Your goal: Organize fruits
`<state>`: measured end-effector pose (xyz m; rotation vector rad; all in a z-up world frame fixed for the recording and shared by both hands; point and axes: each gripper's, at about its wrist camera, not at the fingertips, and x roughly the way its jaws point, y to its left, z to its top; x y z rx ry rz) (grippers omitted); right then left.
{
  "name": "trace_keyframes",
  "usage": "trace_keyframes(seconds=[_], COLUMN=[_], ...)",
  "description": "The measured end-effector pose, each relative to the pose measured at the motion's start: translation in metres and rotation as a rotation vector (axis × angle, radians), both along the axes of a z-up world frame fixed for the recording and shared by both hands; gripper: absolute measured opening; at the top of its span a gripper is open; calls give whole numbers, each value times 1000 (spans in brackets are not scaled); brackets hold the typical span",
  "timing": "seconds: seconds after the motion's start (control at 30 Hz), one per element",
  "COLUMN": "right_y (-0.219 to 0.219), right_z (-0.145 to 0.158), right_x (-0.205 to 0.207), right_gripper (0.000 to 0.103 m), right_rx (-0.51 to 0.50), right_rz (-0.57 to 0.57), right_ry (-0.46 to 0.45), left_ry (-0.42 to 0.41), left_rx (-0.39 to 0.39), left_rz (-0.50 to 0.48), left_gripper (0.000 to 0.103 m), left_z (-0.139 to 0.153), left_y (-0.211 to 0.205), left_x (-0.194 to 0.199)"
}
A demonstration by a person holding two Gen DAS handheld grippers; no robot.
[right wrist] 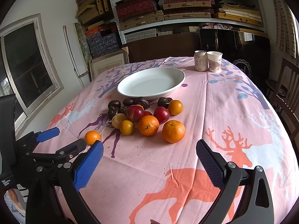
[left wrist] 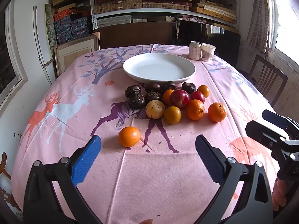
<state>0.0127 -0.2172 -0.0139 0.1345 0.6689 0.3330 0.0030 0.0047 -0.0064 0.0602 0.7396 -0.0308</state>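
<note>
Left wrist view: the left tongs (left wrist: pixel 148 145) gape, released and holding nothing, above the pink worktop (left wrist: pixel 158 177); the right tongs (right wrist: pixel 149 150) likewise stand spread and bare. Just ahead lies a lone orange (left wrist: pixel 129 136). Farther on, the fruit cluster (left wrist: pixel 173 100) sits before the white plate (left wrist: pixel 158 68).

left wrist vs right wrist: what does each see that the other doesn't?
Only left wrist: the left gripper close up, open, aimed at the lone orange, with the right gripper at the frame's right edge.

Only right wrist: the right gripper close up, open over bare tablecloth, with the left gripper at the frame's left.

Both: the empty white plate, the fruit pile, the can and paper cup.
</note>
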Motion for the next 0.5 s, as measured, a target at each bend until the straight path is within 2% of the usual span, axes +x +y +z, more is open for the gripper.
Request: trace_keyframes(seconds=[0.5], right_y=[4], right_z=[0], right_x=[-1], right_gripper=[100], right_rx=[-3], right_rz=[4], right_ry=[0], left_ry=[5], left_rx=[0], left_rz=[-2], left_gripper=[99], left_z=[-3], left_y=[-1], left_x=[-1])
